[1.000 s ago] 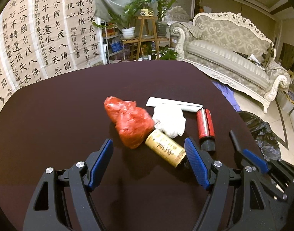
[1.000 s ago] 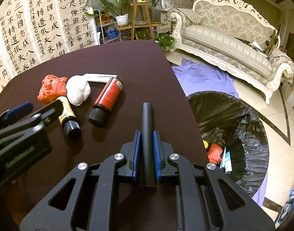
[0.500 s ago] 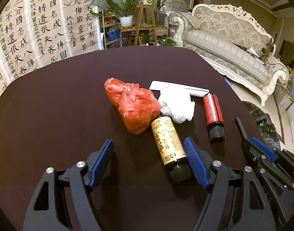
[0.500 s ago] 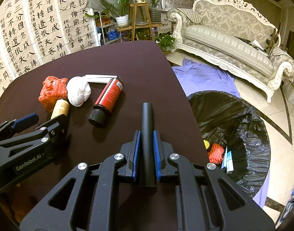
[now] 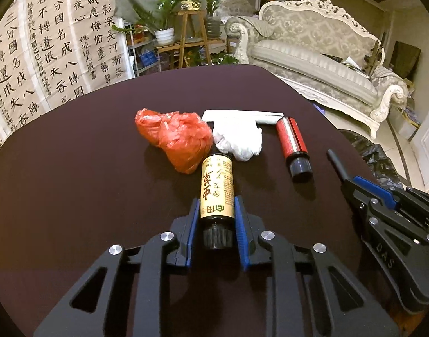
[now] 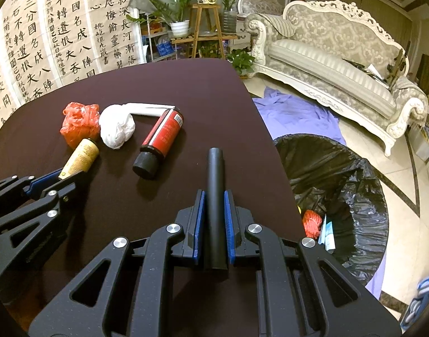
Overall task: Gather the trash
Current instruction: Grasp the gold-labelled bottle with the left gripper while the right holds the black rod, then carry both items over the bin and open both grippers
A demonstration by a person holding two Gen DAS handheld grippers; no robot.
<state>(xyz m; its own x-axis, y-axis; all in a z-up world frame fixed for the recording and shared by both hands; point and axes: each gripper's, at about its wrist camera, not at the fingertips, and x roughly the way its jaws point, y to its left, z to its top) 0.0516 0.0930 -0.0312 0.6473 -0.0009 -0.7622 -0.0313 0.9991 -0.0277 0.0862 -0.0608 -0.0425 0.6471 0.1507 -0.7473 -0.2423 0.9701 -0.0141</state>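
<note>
My left gripper (image 5: 216, 205) is shut on a brown bottle with a yellow label (image 5: 216, 188), gripped near its black cap; it also shows in the right wrist view (image 6: 81, 156). My right gripper (image 6: 214, 196) is shut on a black tube (image 6: 215, 185), also seen from the left wrist view (image 5: 336, 164). On the dark table (image 5: 74, 182) lie a crumpled red plastic bag (image 5: 178, 137), a white tissue wad (image 5: 238, 140), a white flat box (image 5: 242, 115) and a red bottle with a black cap (image 5: 294, 147).
A bin lined with a black bag (image 6: 338, 196) stands on the floor right of the table, holding a red item (image 6: 311, 221) and a packet. A purple cloth (image 6: 293, 112) lies on the floor. A sofa (image 6: 341, 64) and plant stands are behind.
My left gripper has moved forward and closed its jaws on the yellow-label bottle, which turned lengthwise between the fingers. The right gripper still holds the black tube in place.
</note>
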